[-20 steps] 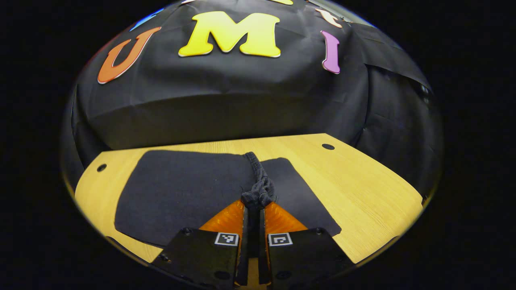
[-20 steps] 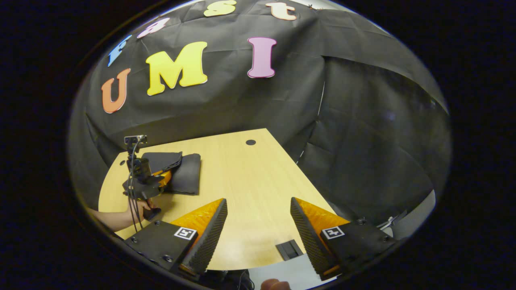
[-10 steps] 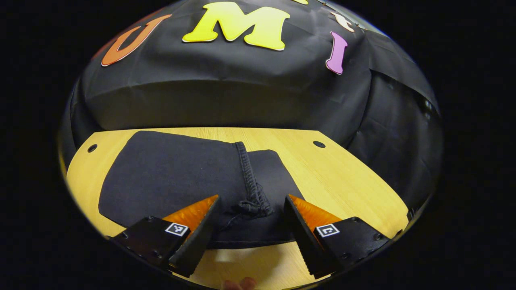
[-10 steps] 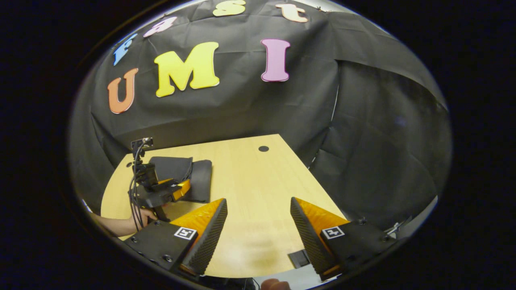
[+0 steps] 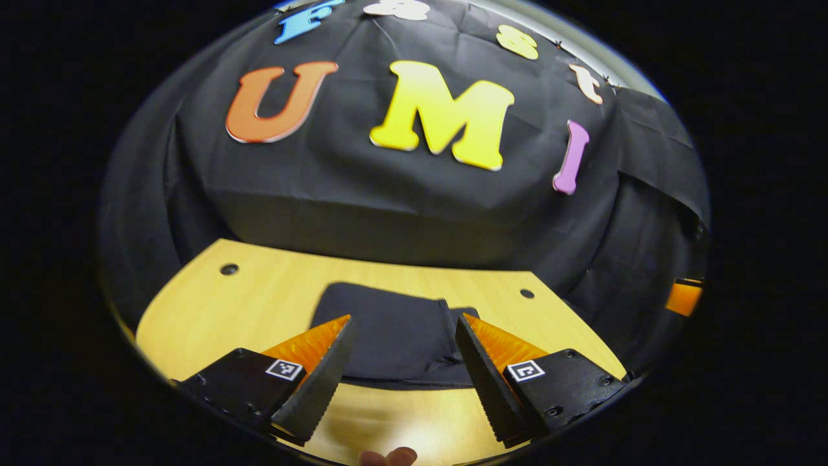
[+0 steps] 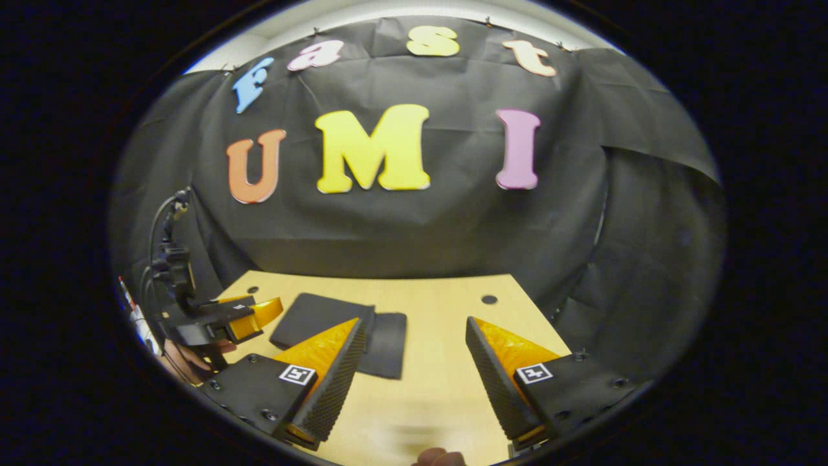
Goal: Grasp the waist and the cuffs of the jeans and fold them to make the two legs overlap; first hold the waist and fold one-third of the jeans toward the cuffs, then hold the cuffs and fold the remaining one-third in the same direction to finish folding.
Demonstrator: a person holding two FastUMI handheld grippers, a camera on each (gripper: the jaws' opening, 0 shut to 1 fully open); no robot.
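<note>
1. Table (image 5: 259, 291) edges: bare wood lies on every side of the folded jeans (image 5: 394, 330). The widest strip is to the jeans' left in the left gripper view, and a narrower band runs between the jeans and the booth wall behind.
2. Jeans sit on the table as a flat dark stack, nearer the back edge than the near edge. Nothing is touching them.
3. Left gripper (image 5: 404, 362): fingers spread wide and empty, held short of the jeans' near edge. It frames the stack without contact. A fingertip of the holding hand (image 5: 388, 457) shows at the bottom.
4. Right gripper (image 6: 414, 369): fingers also spread wide and empty, over bare wood just right of the jeans (image 6: 336, 327).
5. In the right gripper view, the left gripper (image 6: 259, 312) hangs to the left of the jeans, apart from them, with a cable (image 6: 158, 220) rising off its body.
6. Around the jeans: two small dark holes in the tabletop, one (image 5: 228, 268) back-left and one (image 5: 527, 293) back-right. Both are clear of the cloth.
7. Stack's long axis runs roughly along the back edge. A seam (image 5: 446, 323) crosses it front to back near its right end.
</note>
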